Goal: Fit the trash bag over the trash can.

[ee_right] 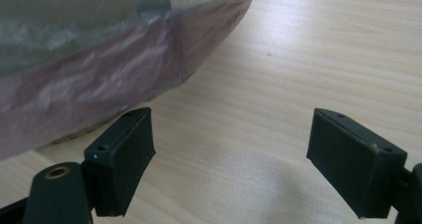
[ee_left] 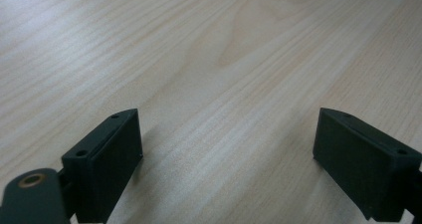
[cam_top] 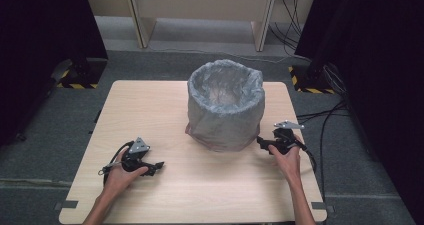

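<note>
A round bin (cam_top: 226, 107) stands at the centre of the high view, toward the far half of the light wood-grain tabletop (cam_top: 200, 185). A translucent grey plastic liner bag (cam_top: 215, 120) covers the bin's outer wall completely and folds over the rim into the interior. The film is creased and crinkled. In the right gripper view the liner bag (ee_right: 99, 59) occupies the upper left of the frame; its lower band shows a pinkish tint, and its bottom edge meets the tabletop (ee_right: 298, 59). The interior, seen from above, shows liner film and nothing else that can be made out.

The right gripper (cam_top: 261, 141), at the right of centre in the high view, lies just beside the lower right edge of the bin. Its fingers (ee_right: 122, 159) stand wide apart and hold nothing; the left finger sits just beside the liner's bottom edge.

The left gripper (cam_top: 159, 165), at the lower left of the high view, lies well apart from the bin. Its fingers (ee_left: 107, 164) stand wide apart over bare tabletop (ee_left: 224, 59) and hold nothing.
</note>
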